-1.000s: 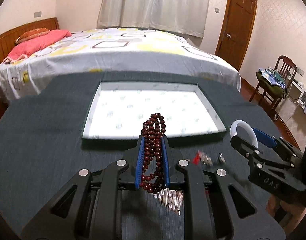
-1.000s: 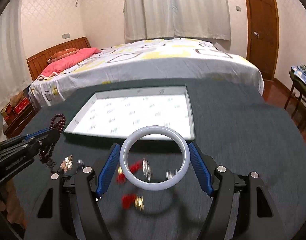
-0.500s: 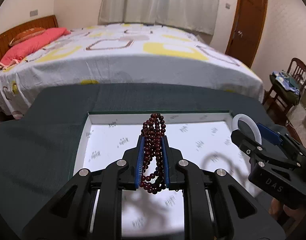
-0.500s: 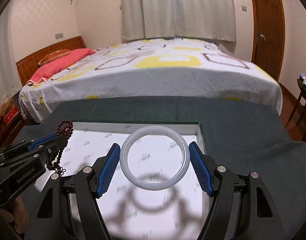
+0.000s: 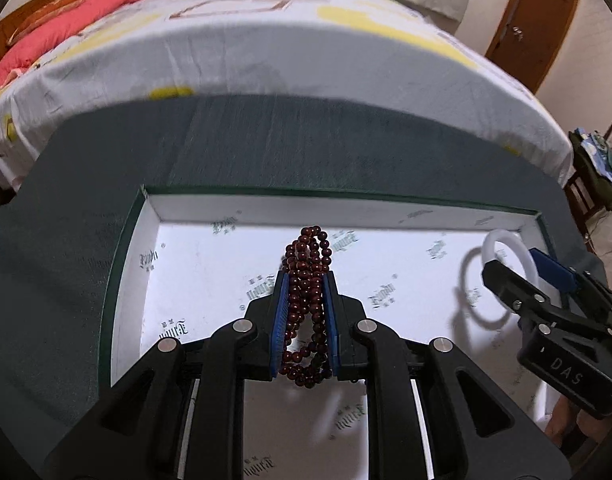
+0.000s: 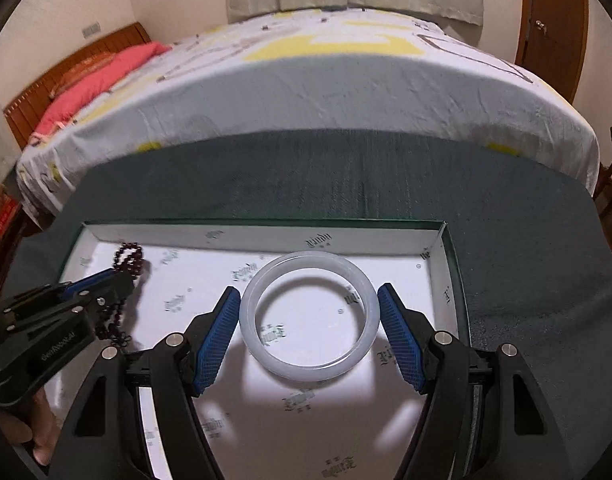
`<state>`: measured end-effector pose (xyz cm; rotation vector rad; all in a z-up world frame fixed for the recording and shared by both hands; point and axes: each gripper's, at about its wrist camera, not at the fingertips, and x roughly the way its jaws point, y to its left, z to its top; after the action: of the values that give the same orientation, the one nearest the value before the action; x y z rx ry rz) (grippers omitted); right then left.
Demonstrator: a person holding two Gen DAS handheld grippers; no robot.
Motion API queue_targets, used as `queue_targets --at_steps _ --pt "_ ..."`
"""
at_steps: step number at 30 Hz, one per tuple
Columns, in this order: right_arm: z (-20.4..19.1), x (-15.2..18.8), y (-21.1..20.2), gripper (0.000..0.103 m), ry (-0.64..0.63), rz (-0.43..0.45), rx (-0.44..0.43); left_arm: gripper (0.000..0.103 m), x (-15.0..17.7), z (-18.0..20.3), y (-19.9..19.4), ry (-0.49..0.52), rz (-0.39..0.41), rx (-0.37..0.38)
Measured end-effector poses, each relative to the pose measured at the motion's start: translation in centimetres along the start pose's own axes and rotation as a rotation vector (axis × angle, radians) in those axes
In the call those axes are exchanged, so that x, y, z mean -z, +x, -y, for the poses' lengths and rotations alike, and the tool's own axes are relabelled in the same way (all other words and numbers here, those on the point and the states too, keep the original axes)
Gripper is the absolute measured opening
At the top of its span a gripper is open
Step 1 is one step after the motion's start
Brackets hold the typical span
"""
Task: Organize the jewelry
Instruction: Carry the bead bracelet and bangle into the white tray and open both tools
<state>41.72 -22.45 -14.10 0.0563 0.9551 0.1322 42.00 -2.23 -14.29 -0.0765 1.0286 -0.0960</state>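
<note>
Two grippers now sit over the white tray; a second ago both were short of it, above the dark green cloth, with small earrings blurred below, which are no longer in view. Tray fills the lower part of both views now, bed behind.

Left gripper angled steeply down, jaws clenched on the dark red bead bracelet. Coiled strands run lengthwise along the fingers, one loop sticking out past the tips, another hanging behind the pads, above the tray's left-centre.

Right gripper also pitched down, blue pads wide apart and pressing both sides of the white bangle. Bangle's open face points at the camera, ring held across the jaws, over the tray's right half, shadow on the floor below. Fingers of a hand show under the left gripper.
</note>
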Motion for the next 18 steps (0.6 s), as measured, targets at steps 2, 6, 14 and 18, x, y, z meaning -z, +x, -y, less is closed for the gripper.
queue_targets --at_steps 2,6,14,18 --pt "0.2 -0.1 0.5 0.068 0.008 -0.023 0.012 0.019 -0.1 0.0 0.5 0.007 -0.007 -0.008" --pt "0.0 -0.3 1.2 0.069 0.0 -0.07 0.024 0.033 0.0 0.1 0.5 0.02 0.006 -0.016" --pt "0.1 -0.5 0.5 0.078 -0.001 -0.025 0.022 0.066 -0.1 -0.2 -0.1 0.011 0.049 0.002" --pt "0.1 -0.2 -1.6 0.078 -0.001 0.093 0.035 0.079 0.0 -0.7 -2.2 -0.034 0.165 0.005"
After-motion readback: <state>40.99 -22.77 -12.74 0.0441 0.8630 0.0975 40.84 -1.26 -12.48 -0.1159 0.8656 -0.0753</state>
